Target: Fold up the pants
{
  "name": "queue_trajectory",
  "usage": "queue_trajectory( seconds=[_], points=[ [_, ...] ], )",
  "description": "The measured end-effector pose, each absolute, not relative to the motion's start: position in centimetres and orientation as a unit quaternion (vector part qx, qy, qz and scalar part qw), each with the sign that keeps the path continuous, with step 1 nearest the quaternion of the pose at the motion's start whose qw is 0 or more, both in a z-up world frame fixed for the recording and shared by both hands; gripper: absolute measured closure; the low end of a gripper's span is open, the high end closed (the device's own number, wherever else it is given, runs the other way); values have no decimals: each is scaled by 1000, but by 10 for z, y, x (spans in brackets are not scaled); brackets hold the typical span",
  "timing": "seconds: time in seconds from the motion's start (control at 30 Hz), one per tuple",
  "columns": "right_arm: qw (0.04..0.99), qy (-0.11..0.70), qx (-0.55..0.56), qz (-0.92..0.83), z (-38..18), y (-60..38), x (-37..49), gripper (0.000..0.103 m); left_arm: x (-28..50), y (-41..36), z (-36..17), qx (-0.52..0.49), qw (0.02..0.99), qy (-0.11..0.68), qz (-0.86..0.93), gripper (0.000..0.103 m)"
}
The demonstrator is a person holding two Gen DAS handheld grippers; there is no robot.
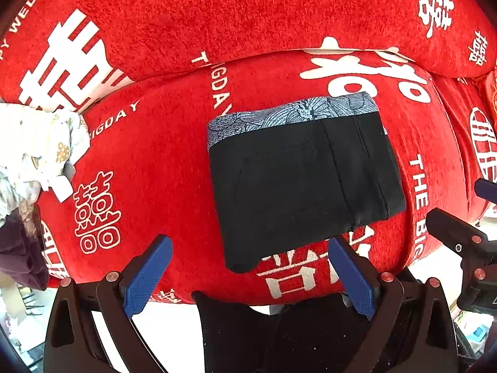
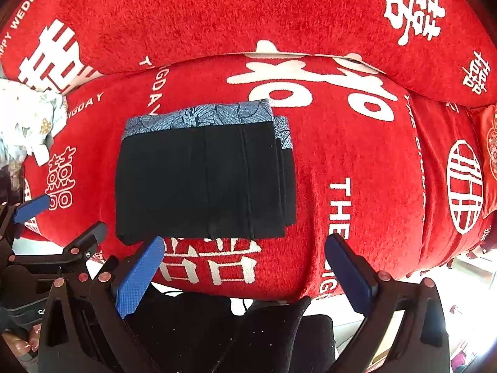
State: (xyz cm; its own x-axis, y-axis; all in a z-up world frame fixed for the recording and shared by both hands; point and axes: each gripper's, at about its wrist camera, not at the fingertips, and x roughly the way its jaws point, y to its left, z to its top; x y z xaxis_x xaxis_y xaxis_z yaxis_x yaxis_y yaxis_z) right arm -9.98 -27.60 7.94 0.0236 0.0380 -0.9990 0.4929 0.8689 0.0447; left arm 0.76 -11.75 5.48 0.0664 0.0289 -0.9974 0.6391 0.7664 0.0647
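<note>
1. Left tongs (image 1: pixel 248 273): blue-padded fingers spread wide apart, gripping nothing, poised over the near edge of the sofa seat. The near left corner of the pants lies between the finger tips in the left wrist view; whether the right finger touches the cloth I cannot tell.
2. Right tongs (image 2: pixel 245 267): fingers likewise wide apart and unloaded, to the right of the left tongs. The left finger's tip overlaps the near edge of the pants in the right wrist view; contact not determinable.
3. Dark garment (image 2: pixel 236 332): black cloth below the seat's near edge, between and under both tools; nature unclear.
4. Hand (image 2: pixel 21 346): fingertips of the person at the near left corner of the right wrist view, on the left tool's handle.
5. Pants (image 1: pixel 298 180): black, folded into a compact stacked rectangle, lying flat at the middle of the seat. Patterned blue-grey waistband (image 1: pixel 292 115) faces the far side, toward the backrest; folded edge faces near. Long axis runs left to right. Layer edges show stepped at the right side.
6. Sofa cover (image 1: pixel 155 161): red, printed with white characters and lettering; carries the pants.
7. Pale clothing heap (image 1: pixel 34 149): crumpled, floral, at the far left of the seat, well apart from the pants.
8. Backrest cushion (image 1: pixel 236 9): red, same print, behind the seat.
</note>
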Motion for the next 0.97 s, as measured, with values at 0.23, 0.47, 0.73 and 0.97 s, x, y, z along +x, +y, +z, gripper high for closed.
queue_trajectory(
  seconds=[0.23,0.47,0.73,0.97],
  points=[
    [687,680,195,-166,78,-275,-99,0,10,-116,54,255,685,646,-222,3],
    [686,684,191,-161,77,-274,-97,0,9,-116,54,256,686,644,-223,2],
    [688,683,186,-162,79,-272,-99,0,8,-115,55,252,688,644,-220,3],
    [689,684,182,-160,81,-270,-97,0,9,-111,57,238,689,644,-230,3]
  ],
)
